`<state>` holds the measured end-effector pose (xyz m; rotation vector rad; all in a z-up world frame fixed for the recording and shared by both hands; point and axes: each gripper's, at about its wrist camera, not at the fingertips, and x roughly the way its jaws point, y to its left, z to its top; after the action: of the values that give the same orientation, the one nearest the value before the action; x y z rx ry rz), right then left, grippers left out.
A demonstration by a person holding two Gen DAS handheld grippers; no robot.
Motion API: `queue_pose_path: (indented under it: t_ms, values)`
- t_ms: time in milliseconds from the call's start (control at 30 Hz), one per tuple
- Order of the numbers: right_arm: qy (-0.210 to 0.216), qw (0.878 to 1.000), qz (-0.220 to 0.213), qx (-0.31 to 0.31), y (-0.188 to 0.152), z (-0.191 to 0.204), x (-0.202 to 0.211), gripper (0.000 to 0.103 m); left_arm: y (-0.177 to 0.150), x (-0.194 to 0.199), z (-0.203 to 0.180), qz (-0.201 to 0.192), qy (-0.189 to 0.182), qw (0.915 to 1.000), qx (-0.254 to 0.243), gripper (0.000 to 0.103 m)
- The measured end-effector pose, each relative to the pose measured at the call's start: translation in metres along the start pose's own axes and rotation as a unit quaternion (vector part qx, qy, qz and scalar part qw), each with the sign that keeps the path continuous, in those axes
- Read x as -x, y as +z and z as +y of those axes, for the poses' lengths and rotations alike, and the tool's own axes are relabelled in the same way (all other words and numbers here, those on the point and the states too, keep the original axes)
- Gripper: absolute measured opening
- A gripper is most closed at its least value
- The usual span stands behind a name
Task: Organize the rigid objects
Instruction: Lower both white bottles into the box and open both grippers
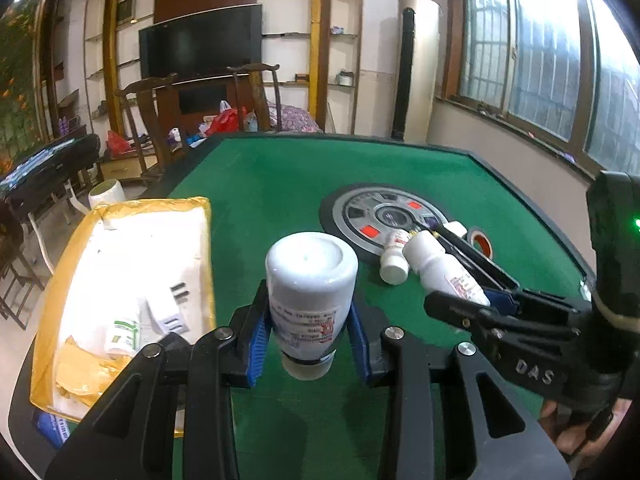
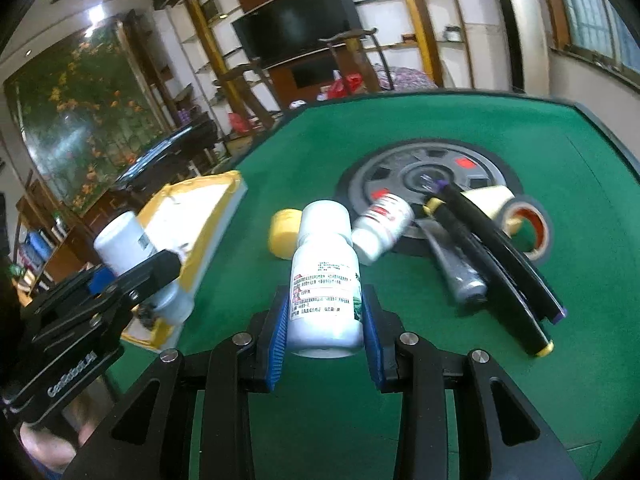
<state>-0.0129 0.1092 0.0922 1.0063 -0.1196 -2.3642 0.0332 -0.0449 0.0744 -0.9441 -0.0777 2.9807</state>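
My left gripper (image 1: 310,334) is shut on a white bottle (image 1: 310,288), cap toward the camera, held above the green table beside the open box (image 1: 200,216). My right gripper (image 2: 326,322) is shut on another white labelled bottle (image 2: 324,276), cap pointing away. In the left wrist view the right gripper (image 1: 472,304) shows at right with its bottle (image 1: 444,270). In the right wrist view the left gripper (image 2: 160,268) shows at left with its bottle (image 2: 120,240) by the box (image 2: 216,208).
On the green table (image 2: 400,128) lie a small white bottle (image 2: 380,224), a yellow cap-like roll (image 2: 285,232), black markers (image 2: 492,248), a grey tube (image 2: 456,272), tape rolls (image 2: 532,220) and the round centre plate (image 2: 400,172). The box holds white packets and a plug (image 1: 168,312).
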Motion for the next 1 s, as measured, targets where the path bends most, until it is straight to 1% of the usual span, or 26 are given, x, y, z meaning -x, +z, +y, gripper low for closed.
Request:
queue_pose_path:
  t_ms: [133,233,400,633,767,867,933,1000]
  values:
    - [0.012,1.000,0.001,0.021,0.009,0.023,-0.002,0.030,0.008,0.007,0.022,-0.009,0.011,0.9997,0.020,0.032]
    - [0.031,0.999,0.014,0.032,0.017,0.039,-0.010,0.030,0.014,0.010,0.041,-0.011,0.026,0.9991,0.030,0.032]
    - [0.045,0.997,0.031,0.057,0.024,0.066,-0.023,0.030,0.019,0.013,0.077,-0.012,0.053,0.9973,0.049,0.032]
    - [0.085,0.992,0.058,0.076,0.042,0.110,-0.054,0.030,0.022,0.003,0.131,0.009,0.089,0.9937,0.067,0.032]
    - [0.098,0.989,0.086,0.076,0.057,0.129,-0.086,0.030,0.030,-0.017,0.161,0.036,0.076,0.9931,0.081,0.032]
    - [0.103,0.986,0.110,0.070,0.068,0.139,-0.113,0.030,0.036,-0.038,0.166,0.060,0.061,0.9935,0.075,0.032]
    - [0.100,0.985,0.122,0.064,0.076,0.142,-0.131,0.030,0.041,-0.056,0.170,0.082,0.048,0.9928,0.073,0.032]
    - [0.095,0.985,0.132,0.058,0.083,0.146,-0.148,0.030,0.043,-0.067,0.173,0.094,0.040,0.9917,0.077,0.032]
